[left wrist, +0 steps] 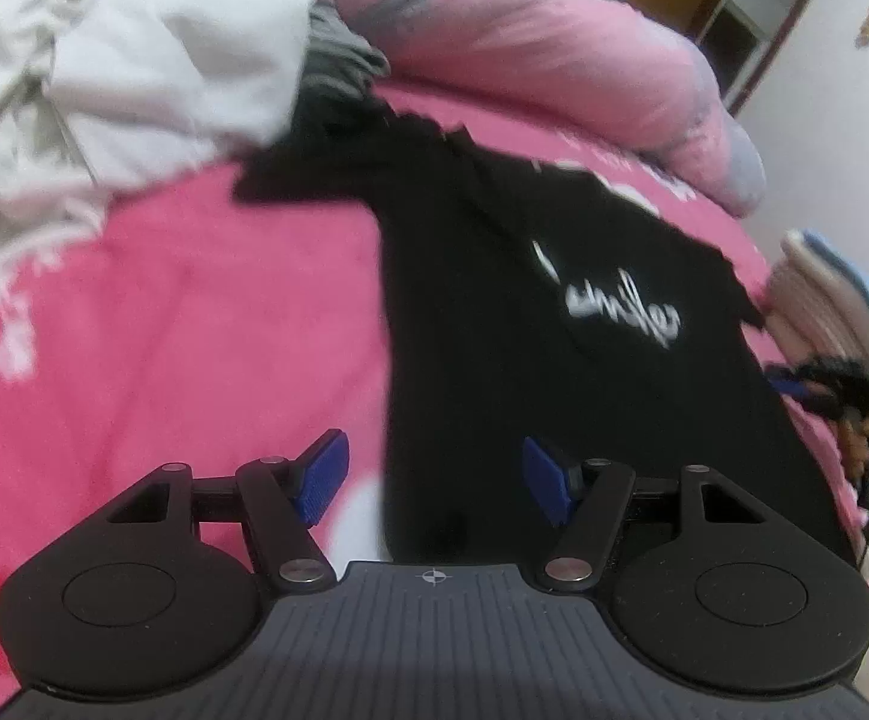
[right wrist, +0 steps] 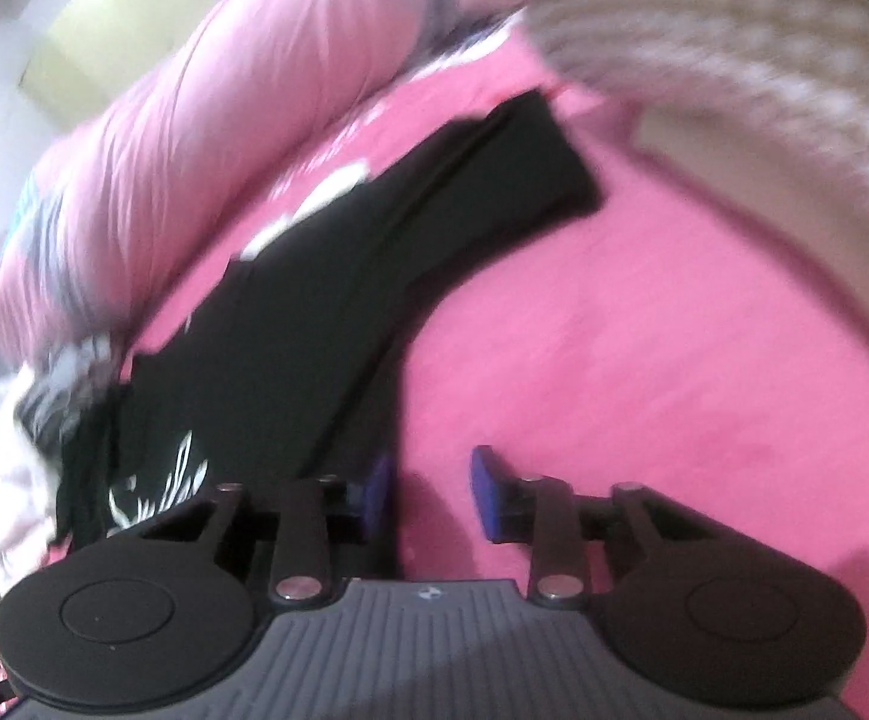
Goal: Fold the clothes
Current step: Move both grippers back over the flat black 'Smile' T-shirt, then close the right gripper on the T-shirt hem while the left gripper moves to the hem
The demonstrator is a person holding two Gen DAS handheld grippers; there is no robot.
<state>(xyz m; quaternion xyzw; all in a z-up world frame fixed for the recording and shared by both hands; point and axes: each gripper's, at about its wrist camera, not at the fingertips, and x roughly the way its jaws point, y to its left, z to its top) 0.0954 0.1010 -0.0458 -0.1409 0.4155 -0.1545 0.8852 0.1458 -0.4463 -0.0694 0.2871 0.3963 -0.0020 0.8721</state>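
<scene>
A black T-shirt with white script lettering lies partly folded on the pink bedsheet. My left gripper is open and empty, just above the shirt's near left edge. In the right wrist view the same shirt stretches away to the upper right, one sleeve end flat on the sheet. My right gripper is open and empty over the pink sheet, its left finger beside the shirt's near edge. The right wrist view is motion-blurred.
A heap of white clothes lies at the far left, with grey fabric behind it. A rolled pink duvet runs along the bed's far side. A beige striped folded pile sits at the right. A doorway is beyond the bed.
</scene>
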